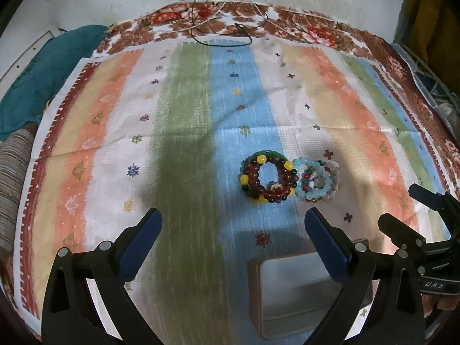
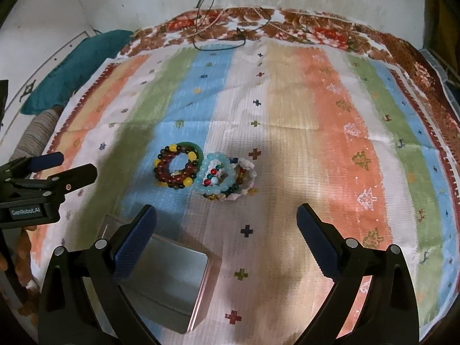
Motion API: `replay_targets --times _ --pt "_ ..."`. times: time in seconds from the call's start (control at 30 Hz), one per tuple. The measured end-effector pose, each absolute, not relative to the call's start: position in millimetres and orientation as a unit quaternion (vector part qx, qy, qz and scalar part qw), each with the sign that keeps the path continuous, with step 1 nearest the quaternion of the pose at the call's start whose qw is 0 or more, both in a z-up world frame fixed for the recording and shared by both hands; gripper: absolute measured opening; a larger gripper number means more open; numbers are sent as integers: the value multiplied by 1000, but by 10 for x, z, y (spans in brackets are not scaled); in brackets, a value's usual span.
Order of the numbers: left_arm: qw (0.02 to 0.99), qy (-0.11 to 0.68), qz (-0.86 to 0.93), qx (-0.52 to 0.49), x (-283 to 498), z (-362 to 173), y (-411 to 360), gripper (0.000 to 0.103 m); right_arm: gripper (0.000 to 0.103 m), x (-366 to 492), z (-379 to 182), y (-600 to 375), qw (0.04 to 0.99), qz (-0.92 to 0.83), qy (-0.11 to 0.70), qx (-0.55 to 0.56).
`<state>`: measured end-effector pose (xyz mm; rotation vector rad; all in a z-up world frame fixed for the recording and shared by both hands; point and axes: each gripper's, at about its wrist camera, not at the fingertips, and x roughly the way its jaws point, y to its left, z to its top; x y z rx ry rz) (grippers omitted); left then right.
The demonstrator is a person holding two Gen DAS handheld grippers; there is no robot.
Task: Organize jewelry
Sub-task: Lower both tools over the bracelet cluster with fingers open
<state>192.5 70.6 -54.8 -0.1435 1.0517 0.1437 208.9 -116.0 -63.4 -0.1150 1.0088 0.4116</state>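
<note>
Two piles of bead bracelets lie side by side on the striped cloth. The left pile (image 1: 267, 178) (image 2: 176, 168) is dark red and yellow beads on a green bangle. The right pile (image 1: 317, 179) (image 2: 224, 178) is pale blue, white and mixed beads. An open square tin box (image 1: 290, 287) (image 2: 169, 281) sits nearer to me than the piles. My left gripper (image 1: 233, 230) is open and empty above the cloth, short of the piles. My right gripper (image 2: 227, 227) is open and empty, just short of the pale blue pile. Each gripper shows at the edge of the other's view.
The striped cloth (image 1: 187, 115) lies over a floral brown cloth (image 1: 287, 20) by a white wall. Thin black and white cords (image 1: 227, 28) lie at the far edge. A teal cushion (image 1: 43, 72) and a striped bundle (image 1: 11, 172) lie at the left.
</note>
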Motion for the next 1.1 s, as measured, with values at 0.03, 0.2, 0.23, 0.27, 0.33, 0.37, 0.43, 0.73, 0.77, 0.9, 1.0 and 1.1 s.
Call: replay_targets --times 0.03,0.2,0.23,0.27,0.33,0.37,0.43,0.73,0.77,0.9,1.0,1.1 --pt "859 503 68 -69 1948 -570 714 97 99 2115 -659 -1154 852 193 483 -53" --pt "852 513 65 -77 2047 -692 758 97 99 2241 -765 -1152 845 187 499 -36" --pt "851 515 64 -79 2072 -726 771 97 99 2266 -786 -1149 844 185 502 -33" --pt "850 517 64 -79 2097 -751 781 97 99 2286 -798 -1146 843 184 504 -31" --pt "849 518 61 -83 2134 -797 797 97 99 2313 -822 -1135 841 184 507 -30" --pt "848 519 60 -85 2151 -819 807 97 99 2330 -840 -1122 840 184 509 -31" --pt "846 522 59 -89 2190 -864 831 97 99 2354 -867 -1099 839 184 512 -34" --pt "839 531 54 -103 2374 -1037 913 97 98 2501 -1030 -1025 828 185 529 -34" --pt "839 532 55 -103 2395 -1055 921 97 98 2516 -1049 -1018 827 184 531 -36" --pt "834 538 54 -110 2481 -1149 965 97 98 2587 -1128 -999 822 180 539 -32" --pt "831 543 50 -110 2528 -1218 976 97 98 2623 -1165 -989 819 180 544 -30" --pt "829 546 45 -112 2578 -1256 987 97 98 2657 -1186 -969 819 177 545 -32"
